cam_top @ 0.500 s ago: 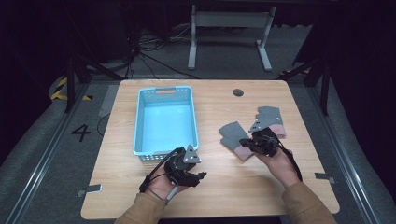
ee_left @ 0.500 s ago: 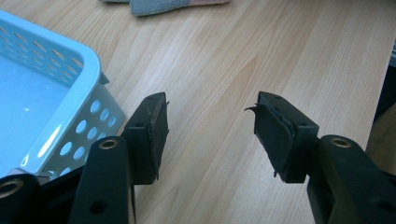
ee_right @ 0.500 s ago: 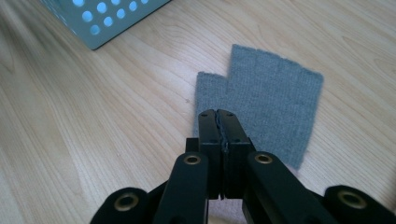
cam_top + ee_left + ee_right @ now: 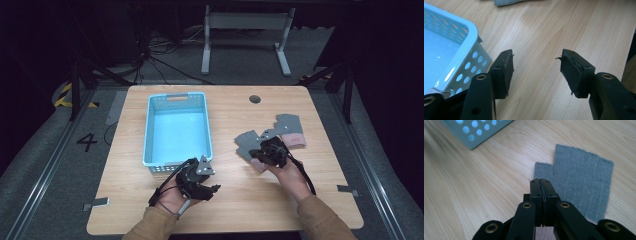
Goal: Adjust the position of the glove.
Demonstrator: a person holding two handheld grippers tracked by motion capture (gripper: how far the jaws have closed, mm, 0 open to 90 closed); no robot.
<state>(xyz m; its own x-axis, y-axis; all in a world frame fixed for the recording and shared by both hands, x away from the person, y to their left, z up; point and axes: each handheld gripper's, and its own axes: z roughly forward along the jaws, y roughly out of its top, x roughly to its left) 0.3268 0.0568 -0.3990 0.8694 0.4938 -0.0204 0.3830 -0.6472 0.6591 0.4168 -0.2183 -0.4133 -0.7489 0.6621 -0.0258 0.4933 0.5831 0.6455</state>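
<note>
My right claw (image 4: 542,182) has its jaws pressed flat together with nothing between them, hovering at the edge of the grey glove (image 4: 579,180) that lies flat on the wooden surface (image 4: 235,200), right of the blue basket (image 4: 177,127). My left claw (image 4: 536,67) stands about half open and empty, just beside the basket's near corner.

High view: overhead, facing 12 o'clock across table (image 4: 240,200). Gripper views: close, low over wood; both share basket (image 4: 461,32) corner at 10 o'clock.
</note>
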